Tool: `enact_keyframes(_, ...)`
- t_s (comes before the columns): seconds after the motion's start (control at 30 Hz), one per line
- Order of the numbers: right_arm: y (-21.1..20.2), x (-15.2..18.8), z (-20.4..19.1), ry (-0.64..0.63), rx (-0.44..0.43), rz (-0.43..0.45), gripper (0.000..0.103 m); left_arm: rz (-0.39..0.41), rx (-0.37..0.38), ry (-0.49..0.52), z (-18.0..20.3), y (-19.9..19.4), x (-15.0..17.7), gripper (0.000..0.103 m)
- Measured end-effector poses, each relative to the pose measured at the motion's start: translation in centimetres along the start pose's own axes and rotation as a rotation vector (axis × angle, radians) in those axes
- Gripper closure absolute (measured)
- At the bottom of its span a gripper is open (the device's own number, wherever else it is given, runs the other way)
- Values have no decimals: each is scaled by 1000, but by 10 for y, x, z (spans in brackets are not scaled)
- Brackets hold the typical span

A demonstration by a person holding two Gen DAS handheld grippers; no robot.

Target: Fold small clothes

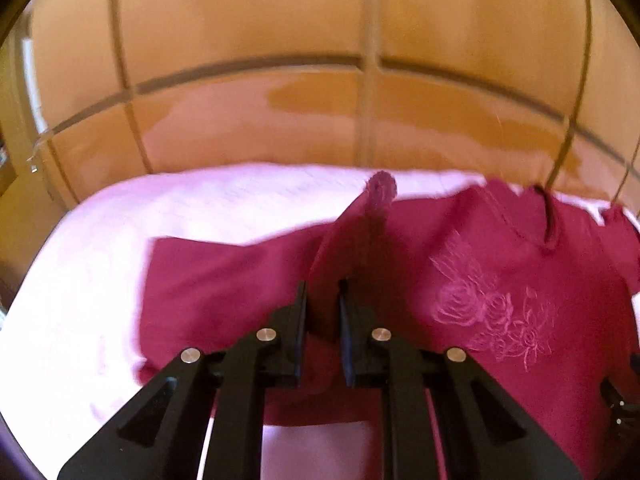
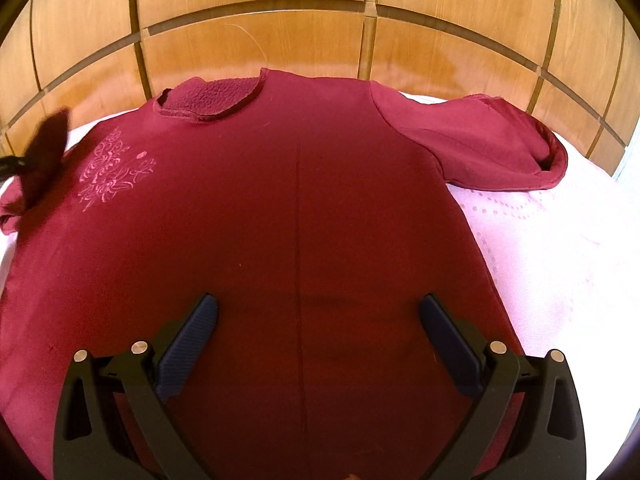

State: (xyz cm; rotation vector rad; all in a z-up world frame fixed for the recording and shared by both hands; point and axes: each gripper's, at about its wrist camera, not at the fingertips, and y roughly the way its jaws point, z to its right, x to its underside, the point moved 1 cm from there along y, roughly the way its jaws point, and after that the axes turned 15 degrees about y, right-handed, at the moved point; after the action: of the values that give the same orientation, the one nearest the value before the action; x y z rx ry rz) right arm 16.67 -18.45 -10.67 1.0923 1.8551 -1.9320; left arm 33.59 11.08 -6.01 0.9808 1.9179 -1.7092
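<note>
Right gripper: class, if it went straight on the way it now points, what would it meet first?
The right gripper, jaws open and empty, points down at the red shirt. It would probably land on the shirt's front near the centre crease, though the gap above the cloth is unclear.

Maroon shirt (image 2: 280,208) with pink floral print (image 2: 114,170) on pale pink sheet (image 2: 560,248).

One shirt (image 2: 280,208), two grippers (image 2: 318,312).
</note>
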Motion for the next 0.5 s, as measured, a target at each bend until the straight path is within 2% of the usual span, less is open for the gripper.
enact_keyframes(0.2, -1, 1, 0, 0, 0, 1, 3, 54, -132, -184, -90, -35, 28, 90)
enact_keyframes(0.37, -1, 1, 1, -1, 0, 1, 3, 13, -217, -324, -162, -38, 65, 90)
enact_keyframes(0.5, -1, 1, 0, -1, 0, 1, 3, -29, -284, -380, -199, -37, 97, 90)
